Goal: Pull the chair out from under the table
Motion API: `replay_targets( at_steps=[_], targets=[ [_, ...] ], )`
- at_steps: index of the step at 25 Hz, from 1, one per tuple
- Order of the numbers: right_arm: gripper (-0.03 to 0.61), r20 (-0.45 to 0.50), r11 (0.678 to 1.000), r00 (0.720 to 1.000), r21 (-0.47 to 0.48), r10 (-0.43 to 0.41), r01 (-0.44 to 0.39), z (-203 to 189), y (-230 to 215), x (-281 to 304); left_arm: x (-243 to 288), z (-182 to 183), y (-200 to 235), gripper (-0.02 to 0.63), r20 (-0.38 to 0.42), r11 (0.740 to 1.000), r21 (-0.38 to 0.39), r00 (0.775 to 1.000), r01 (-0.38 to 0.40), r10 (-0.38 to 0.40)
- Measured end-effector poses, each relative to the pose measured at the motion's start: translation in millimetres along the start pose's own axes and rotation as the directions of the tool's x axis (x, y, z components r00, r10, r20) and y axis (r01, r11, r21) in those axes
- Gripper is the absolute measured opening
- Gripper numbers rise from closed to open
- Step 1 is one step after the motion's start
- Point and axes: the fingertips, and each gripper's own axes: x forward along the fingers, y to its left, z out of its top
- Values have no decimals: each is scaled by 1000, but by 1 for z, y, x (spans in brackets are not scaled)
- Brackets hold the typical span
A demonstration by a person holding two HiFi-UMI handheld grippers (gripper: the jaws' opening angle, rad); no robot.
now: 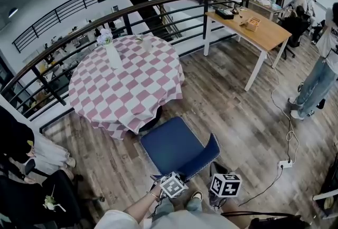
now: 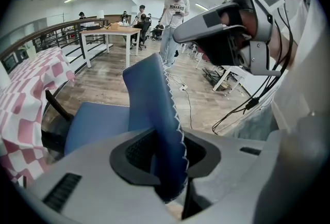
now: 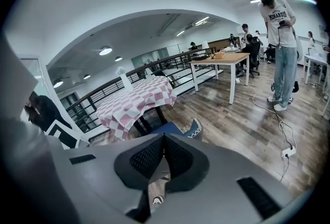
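Note:
A blue chair point(image 1: 171, 146) stands on the wood floor in front of the round table point(image 1: 127, 85) with a pink and white checked cloth, its seat mostly out from under the cloth. The backrest point(image 1: 203, 162) faces me. My left gripper point(image 1: 178, 174) is shut on the backrest's top edge; in the left gripper view the blue backrest point(image 2: 154, 99) with white stitching runs up between the jaws of that gripper point(image 2: 165, 138). My right gripper point(image 1: 217, 170) hangs just right of the backrest, apart from it. Its jaws meet in the right gripper view point(image 3: 164, 138) with nothing between them.
A wooden table point(image 1: 259, 30) stands at the back right. A black railing point(image 1: 79, 32) curves behind the round table, which bears a white vase point(image 1: 112, 54). A person point(image 1: 322, 75) stands at the right, and a power strip point(image 1: 285, 163) with its cable lies on the floor.

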Motion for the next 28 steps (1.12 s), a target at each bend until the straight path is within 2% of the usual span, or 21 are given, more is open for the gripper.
replay_targets(
  at_steps=[10,16,22,28],
  targets=[
    [17,-13,1000,1000,-10,17,-17,1,-13,-1,0,-7,-27,112,-31,999,-4,999,35,-35],
    [17,-23,1000,999,-8,23,-23,-3,-22,-4,4,-8,-44,118,-20,999,-22,999,50,-50],
    [17,-40,999,998,-9,43,-43,-7,-24,-4,5,-13,-58,121,-30,998,-8,998,60,-60],
    [17,-45,998,997,-20,65,-66,-3,-21,3,6,-17,-66,128,-24,996,-35,996,87,-88]
  ],
)
